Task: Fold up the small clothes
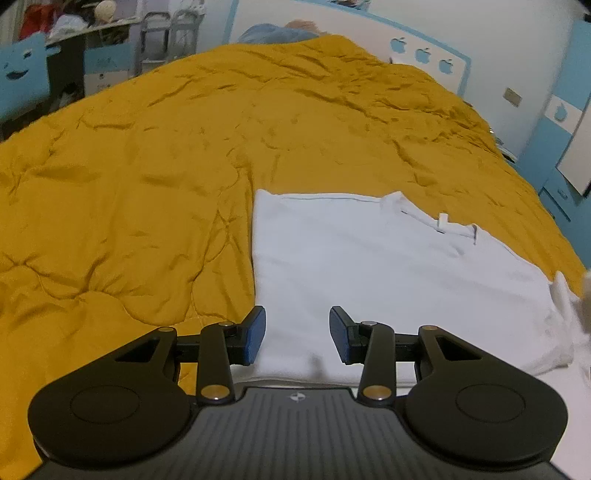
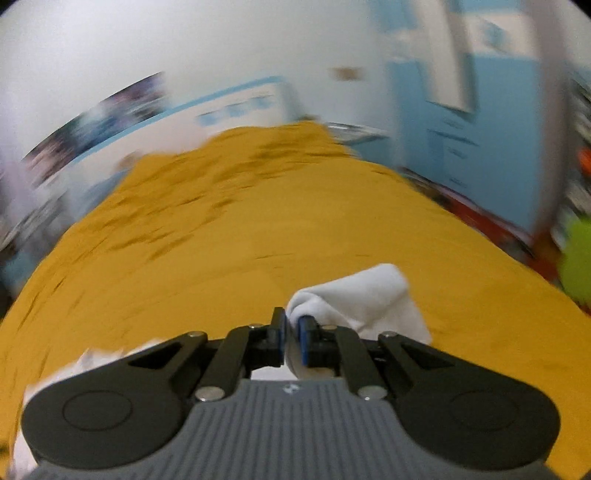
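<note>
A white t-shirt (image 1: 369,266) lies partly folded on the mustard-yellow bedspread (image 1: 147,166), its collar toward the far right. My left gripper (image 1: 297,332) is open and empty, just above the shirt's near edge. My right gripper (image 2: 291,332) is shut on a bunched part of the white shirt (image 2: 362,295) and holds it lifted above the bedspread (image 2: 221,240). The right wrist view is blurred by motion. The lifted cloth shows at the right edge of the left wrist view (image 1: 569,302).
The bed fills most of both views. A blue and white headboard (image 1: 424,51) with apple cutouts stands at the far end. Blue drawers (image 2: 461,147) stand to the right of the bed. Cluttered shelves (image 1: 74,29) are at the far left.
</note>
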A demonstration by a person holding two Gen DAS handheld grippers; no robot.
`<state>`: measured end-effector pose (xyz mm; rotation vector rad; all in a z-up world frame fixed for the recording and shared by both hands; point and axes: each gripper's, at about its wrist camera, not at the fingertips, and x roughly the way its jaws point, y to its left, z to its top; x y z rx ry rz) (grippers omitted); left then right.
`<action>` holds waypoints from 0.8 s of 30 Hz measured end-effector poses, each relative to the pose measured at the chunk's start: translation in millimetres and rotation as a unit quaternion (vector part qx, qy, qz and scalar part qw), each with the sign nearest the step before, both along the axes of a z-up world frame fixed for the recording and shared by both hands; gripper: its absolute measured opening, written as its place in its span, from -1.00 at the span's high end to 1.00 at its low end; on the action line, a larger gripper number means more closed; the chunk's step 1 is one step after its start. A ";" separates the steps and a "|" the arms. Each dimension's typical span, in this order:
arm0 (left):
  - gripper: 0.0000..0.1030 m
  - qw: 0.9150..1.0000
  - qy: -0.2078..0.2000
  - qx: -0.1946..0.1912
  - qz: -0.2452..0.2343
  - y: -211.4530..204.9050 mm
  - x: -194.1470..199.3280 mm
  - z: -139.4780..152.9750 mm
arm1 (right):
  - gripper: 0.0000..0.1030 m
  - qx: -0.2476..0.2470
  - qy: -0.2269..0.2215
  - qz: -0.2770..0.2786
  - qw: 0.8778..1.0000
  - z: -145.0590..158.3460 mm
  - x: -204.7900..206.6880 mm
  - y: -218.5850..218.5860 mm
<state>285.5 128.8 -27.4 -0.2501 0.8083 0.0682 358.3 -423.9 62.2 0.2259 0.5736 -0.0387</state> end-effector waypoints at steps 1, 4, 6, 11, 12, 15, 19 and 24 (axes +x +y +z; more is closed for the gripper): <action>0.07 1.000 -0.001 0.000 -0.003 0.0 -2.0 0.6 | 0.96 -0.022 0.000 0.031 0.999 1.4 -0.8 26.4; 0.07 1.000 -0.004 -0.009 -0.015 -0.4 -6.7 2.4 | 0.96 -0.096 0.006 0.137 0.986 -7.3 -8.7 112.0; 0.07 1.000 -0.002 -0.011 -0.021 -1.4 -9.2 2.2 | 0.96 -0.131 0.022 0.197 0.971 -22.3 -15.9 157.5; 0.07 0.999 0.008 -0.017 -0.035 -2.5 -14.4 -2.1 | 0.96 -0.164 0.093 0.286 0.940 -81.3 -30.5 234.0; 0.07 0.999 0.010 -0.018 -0.037 -2.4 -15.4 -3.1 | 0.96 -0.160 0.113 0.292 0.936 -93.7 -30.2 241.5; 0.07 0.999 0.013 -0.024 -0.039 -1.9 -17.4 -7.1 | 0.92 -0.152 0.156 0.289 0.932 -123.3 -29.9 246.2; 0.07 0.998 0.021 -0.035 -0.043 -1.8 -18.1 -12.5 | 0.47 -0.099 0.155 0.282 0.942 -126.9 -40.1 233.8; 0.07 0.997 0.017 -0.048 -0.059 -7.3 -16.4 -10.6 | 0.29 -0.049 0.149 0.289 0.944 -98.9 -54.1 222.9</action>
